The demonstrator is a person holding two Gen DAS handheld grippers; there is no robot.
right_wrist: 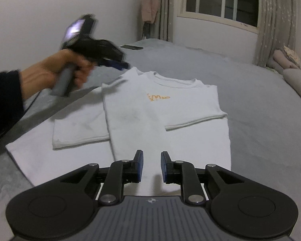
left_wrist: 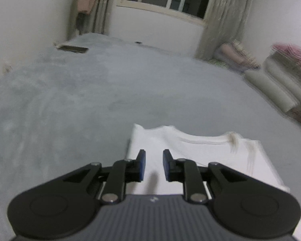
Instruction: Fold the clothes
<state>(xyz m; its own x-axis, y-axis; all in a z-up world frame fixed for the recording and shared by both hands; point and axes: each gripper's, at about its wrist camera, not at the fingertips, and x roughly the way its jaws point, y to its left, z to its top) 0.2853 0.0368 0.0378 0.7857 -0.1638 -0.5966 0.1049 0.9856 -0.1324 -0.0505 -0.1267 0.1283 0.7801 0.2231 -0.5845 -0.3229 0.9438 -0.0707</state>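
Your right gripper (right_wrist: 152,165) hangs over the lower part of the white T-shirt (right_wrist: 160,112), its blue pads spread with nothing between them. Your left gripper (left_wrist: 154,164) is spread too and holds nothing; seen from the right wrist it sits blurred at the shirt's left shoulder, held in your left hand (right_wrist: 56,70).

The T-shirt lies flat on the grey bedspread (left_wrist: 90,92), printed side up, collar toward the window (right_wrist: 222,2). Its right sleeve is turned in across the chest; its left sleeve lies out flat to the side.

I judge the folding to be partway, at the side folds. The likely next move calls for a pinch at the left shoulder and another lower on that same edge, carried inward together so the cloth does not bunch.

No basket, box or other container shows near the shirt; only folded bedding (left_wrist: 279,84) lies well off to its right.
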